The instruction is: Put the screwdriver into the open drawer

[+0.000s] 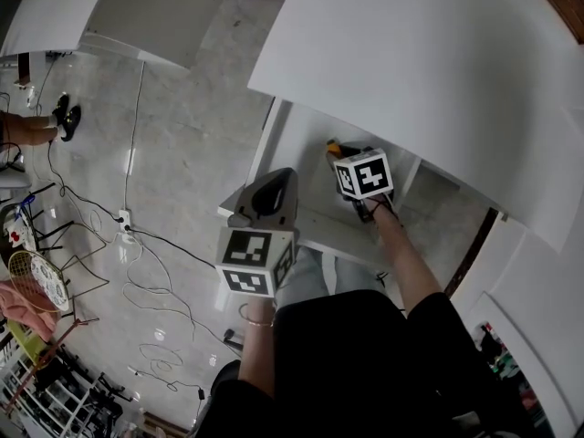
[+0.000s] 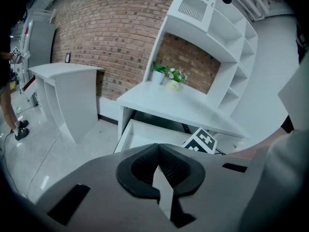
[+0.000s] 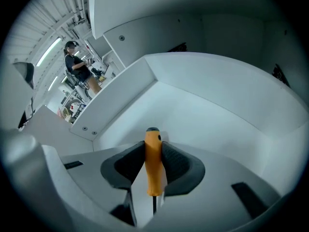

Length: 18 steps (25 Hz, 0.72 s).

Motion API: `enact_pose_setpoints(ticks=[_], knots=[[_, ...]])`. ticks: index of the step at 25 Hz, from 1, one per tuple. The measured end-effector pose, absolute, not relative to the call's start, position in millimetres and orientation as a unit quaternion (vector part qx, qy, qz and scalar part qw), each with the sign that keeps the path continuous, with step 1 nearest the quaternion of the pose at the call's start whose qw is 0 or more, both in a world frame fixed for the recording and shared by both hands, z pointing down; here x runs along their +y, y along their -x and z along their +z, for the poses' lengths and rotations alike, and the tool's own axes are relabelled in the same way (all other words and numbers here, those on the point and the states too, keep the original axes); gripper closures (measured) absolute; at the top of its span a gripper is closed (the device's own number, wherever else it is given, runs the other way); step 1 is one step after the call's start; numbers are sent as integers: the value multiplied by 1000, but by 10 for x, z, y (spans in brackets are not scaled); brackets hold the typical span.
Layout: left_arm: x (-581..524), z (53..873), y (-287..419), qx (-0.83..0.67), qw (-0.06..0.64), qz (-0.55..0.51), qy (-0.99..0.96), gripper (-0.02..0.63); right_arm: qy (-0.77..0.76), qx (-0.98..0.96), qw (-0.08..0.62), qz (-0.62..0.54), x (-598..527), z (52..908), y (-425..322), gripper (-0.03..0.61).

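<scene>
Your left gripper [image 2: 157,148] hovers over the front left corner of the open drawer [image 1: 319,219], its jaws closed on nothing. To its right, your right gripper [image 3: 153,151] is inside the drawer, jaws gripping the orange handle of the screwdriver [image 3: 153,161], handle end toward the bare white drawer bottom. The drawer's walls rise at the left and far side, and the white tabletop [image 1: 429,71] overhangs its back. Grey floor [image 1: 173,153] strewn with loose cables [image 1: 146,281] fills the frame's left.
</scene>
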<state>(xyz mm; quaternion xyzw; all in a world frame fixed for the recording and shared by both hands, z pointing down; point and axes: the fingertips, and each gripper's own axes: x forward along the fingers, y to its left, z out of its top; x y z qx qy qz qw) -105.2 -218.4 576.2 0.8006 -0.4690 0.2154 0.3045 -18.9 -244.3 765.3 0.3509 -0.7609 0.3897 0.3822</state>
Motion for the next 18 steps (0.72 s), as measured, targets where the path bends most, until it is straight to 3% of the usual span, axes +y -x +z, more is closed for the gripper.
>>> enact_pose_setpoints(ticks=[16,18], knots=[[-2196,5776,1020,-460,308,215,-805,605,-370,-759,391,366,-2445,7680,208,459],[-2183,5787,1002,-460,308,215,-805,604,-369,-762,388,365,-2426,7681,217,436]])
